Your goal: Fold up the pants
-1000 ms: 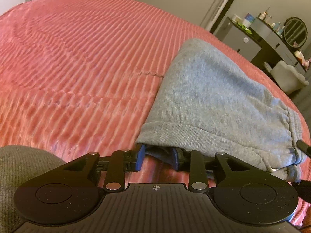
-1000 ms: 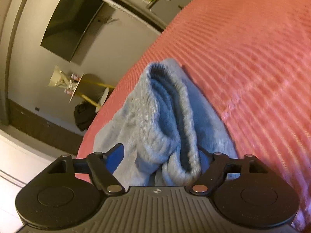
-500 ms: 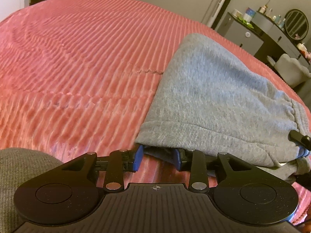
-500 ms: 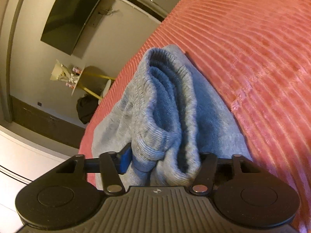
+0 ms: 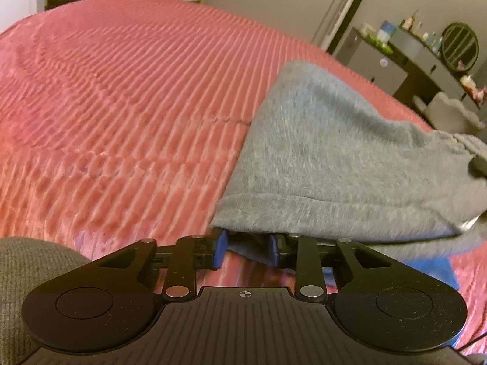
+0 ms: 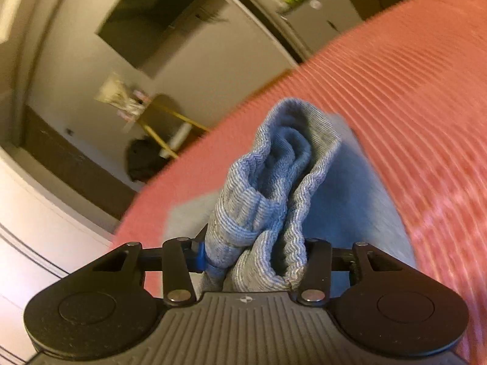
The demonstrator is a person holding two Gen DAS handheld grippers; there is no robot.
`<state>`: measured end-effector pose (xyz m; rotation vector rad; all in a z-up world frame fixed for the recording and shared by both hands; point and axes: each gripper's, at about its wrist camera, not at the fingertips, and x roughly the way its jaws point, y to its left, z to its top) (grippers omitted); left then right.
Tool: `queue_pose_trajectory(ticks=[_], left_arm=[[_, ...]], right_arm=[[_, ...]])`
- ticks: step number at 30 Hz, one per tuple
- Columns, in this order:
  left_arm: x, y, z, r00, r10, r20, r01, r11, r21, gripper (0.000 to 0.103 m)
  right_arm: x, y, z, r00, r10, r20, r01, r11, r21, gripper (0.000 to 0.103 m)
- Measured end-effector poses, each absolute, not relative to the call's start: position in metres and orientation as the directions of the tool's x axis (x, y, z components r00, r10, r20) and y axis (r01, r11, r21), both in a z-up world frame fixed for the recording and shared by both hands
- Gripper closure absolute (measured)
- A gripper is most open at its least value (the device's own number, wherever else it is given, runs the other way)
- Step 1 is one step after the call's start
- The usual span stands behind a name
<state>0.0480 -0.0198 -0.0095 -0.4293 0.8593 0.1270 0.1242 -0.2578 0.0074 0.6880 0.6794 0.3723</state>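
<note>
Now your right gripper (image 6: pixel 252 258) has just been closing and clenches the bunched waistband of the grey pants (image 5: pixel 334 152), which lie on the red bed (image 5: pixel 121 106). Your left gripper (image 5: pixel 247 251) has just been closing on the near hem fold.

Pants (image 5: pixel 350 152) on bedspread (image 5: pixel 121 106); dresser (image 5: pixel 404 60) behind bed.
</note>
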Motion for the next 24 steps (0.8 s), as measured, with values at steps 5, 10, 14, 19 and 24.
queue_pose_trajectory(ticks=[5,10,14,19,24], left_arm=[[0.043,-0.02,-0.004,0.69,-0.073,-0.72,-0.251,0.909,-0.333,0.079],[0.042,-0.025,0.0,0.69,-0.104,-0.717,-0.197,0.925,-0.324,0.085],[0.027,-0.02,0.018,0.747,-0.209,-0.631,-0.1,0.903,-0.417,0.084],[0.011,-0.02,0.046,0.836,-0.267,-0.48,0.002,0.875,-0.484,0.033],[0.039,-0.036,0.04,0.812,-0.211,-0.544,-0.011,0.927,-0.375,0.03]], right_arm=[[0.127,-0.264,0.022,0.759,0.532,-0.376,-0.162,0.713,0.682,0.058],[0.132,-0.271,-0.006,0.725,0.453,-0.519,-0.058,0.79,0.61,0.055],[0.116,-0.287,-0.035,0.718,0.324,-0.616,0.091,0.834,0.545,0.025],[0.098,-0.298,-0.027,0.779,0.259,-0.571,0.098,0.85,0.518,0.019],[0.097,-0.262,-0.022,0.791,0.205,-0.577,-0.015,0.949,0.316,0.012]])
